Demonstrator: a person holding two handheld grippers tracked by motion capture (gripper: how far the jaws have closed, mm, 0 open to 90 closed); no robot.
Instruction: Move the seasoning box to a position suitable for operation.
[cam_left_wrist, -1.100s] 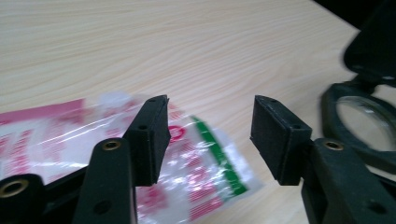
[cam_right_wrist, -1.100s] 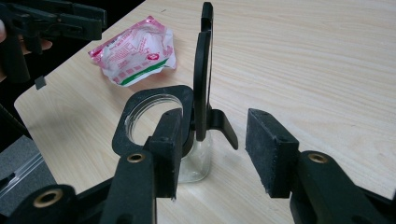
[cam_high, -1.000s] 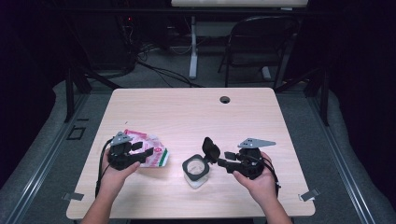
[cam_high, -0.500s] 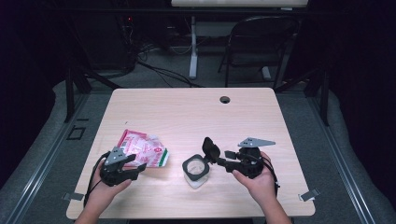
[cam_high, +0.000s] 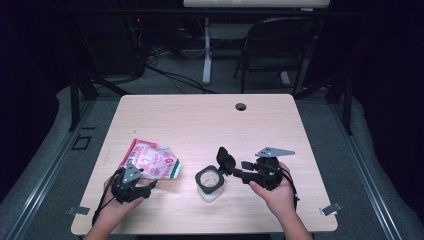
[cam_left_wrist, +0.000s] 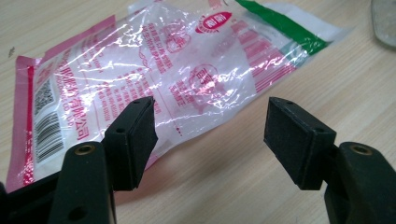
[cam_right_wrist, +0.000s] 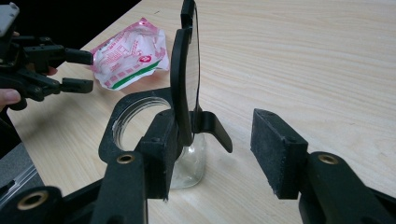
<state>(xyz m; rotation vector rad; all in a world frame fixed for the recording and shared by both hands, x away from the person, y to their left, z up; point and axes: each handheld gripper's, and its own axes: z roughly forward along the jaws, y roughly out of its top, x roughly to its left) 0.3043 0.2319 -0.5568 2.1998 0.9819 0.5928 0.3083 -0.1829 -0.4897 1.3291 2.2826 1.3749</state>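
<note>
- On the left of the table, the left gripper sits low near the near edge, held in the person's left hand.
- Its jaws stand apart and have just been opening. In the left gripper view nothing is pinched between the pads; bare wood shows in the gap.
- The pink and white plastic packet lies flat on the wood just past the left gripper. One corner lies by the left pad in that view; whether it touches the pad cannot be told.
- In the high view the packet has a green strip along its right end and lies left of the jar.
- The clear glass jar stands upright near the middle of the table, its black collar around the mouth.
- Its black hinged lid is flipped up and stands nearly on edge above the mouth.
- The right gripper, in the right hand, points left at the jar.
- Its jaws have just been opening and stand apart. The left pad is right beside the lid's hinge, and the other pad is clear of the jar over bare wood.
</note>
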